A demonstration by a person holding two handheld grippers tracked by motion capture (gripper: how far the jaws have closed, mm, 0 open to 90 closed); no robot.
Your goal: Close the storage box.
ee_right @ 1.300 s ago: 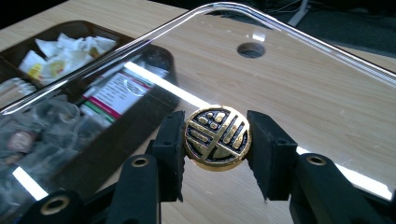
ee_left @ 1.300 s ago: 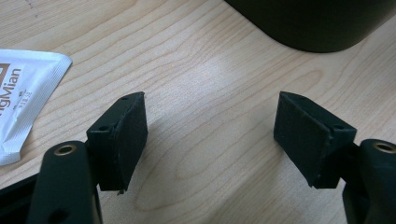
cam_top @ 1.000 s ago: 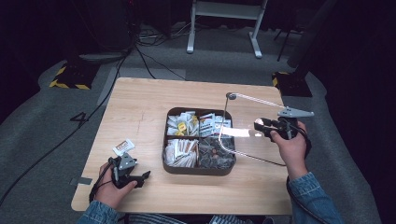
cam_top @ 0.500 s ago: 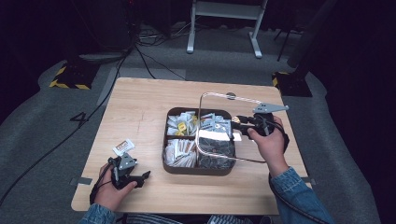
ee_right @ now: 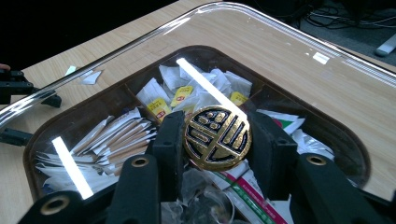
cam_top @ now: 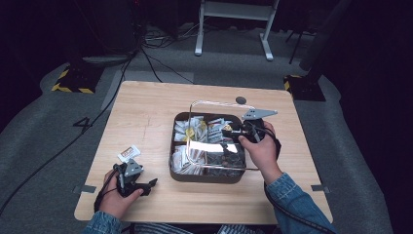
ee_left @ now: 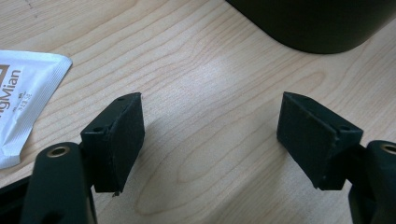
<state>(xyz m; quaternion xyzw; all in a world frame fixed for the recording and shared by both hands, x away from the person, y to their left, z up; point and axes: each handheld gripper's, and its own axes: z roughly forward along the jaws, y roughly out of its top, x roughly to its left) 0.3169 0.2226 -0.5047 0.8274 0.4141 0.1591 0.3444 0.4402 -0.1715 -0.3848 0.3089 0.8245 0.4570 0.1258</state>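
Observation:
A dark brown compartment box (cam_top: 207, 178) full of sachets stands mid-table. A clear lid (cam_top: 214, 103) hangs just over it, roughly level. My right gripper (cam_top: 230, 139) is shut on the lid's round gold knob (ee_right: 217, 137), one jaw on each side of it, and the lid's clear rim (ee_right: 280, 28) arcs above the box's compartments (ee_right: 116, 135). My left gripper (cam_top: 146, 185) rests at the table's front left, open with nothing between its fingers (ee_left: 116, 135); bare wood lies under it. A white sachet (cam_top: 128, 153) lies just beside it on the table.
The box's dark wall (ee_left: 317, 23) is a short way ahead of the left gripper, and the white sachet (ee_left: 18, 102) is to the left in that view. A small dark disc (cam_top: 240, 100) sits on the table behind the box. Cables and a stand's feet lie on the floor beyond.
My right hand has carried the clear lid leftward from the box's right side to above the box. The left gripper has stayed where it was, still open.

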